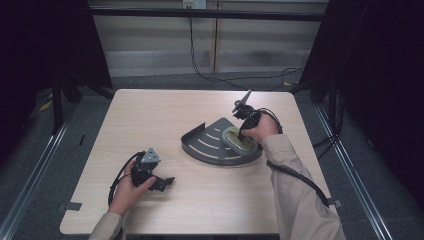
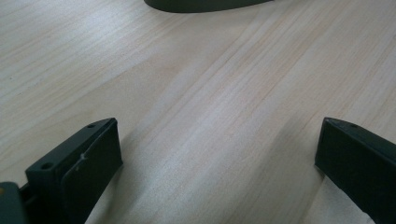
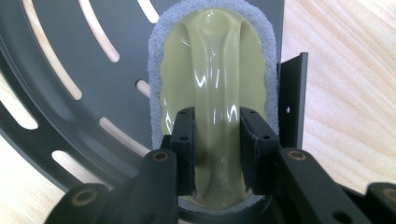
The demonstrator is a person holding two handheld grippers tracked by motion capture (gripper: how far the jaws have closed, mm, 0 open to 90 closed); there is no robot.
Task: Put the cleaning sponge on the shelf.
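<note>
Right gripper (image 3: 217, 149) hides the scrubber's (image 3: 212, 60) handle, seemingly clamped.

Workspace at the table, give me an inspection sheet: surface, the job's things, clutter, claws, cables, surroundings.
Surface: light wood table, bare around the work.
Job's things: dark slotted corner tray lies flat on the table; a pale yellow-green scrubber with a raised handle and white foam rim sits on it.
Clutter: nothing seen.
Claws: right claw points down, jaws shut on the scrubber's handle; left claw is open over bare wood, apart from the tray.
Cables: one black cable trails from each claw; another runs down the back wall and across the floor.
Surroundings: dark frame and curtains at both sides, pale panels behind.
</note>
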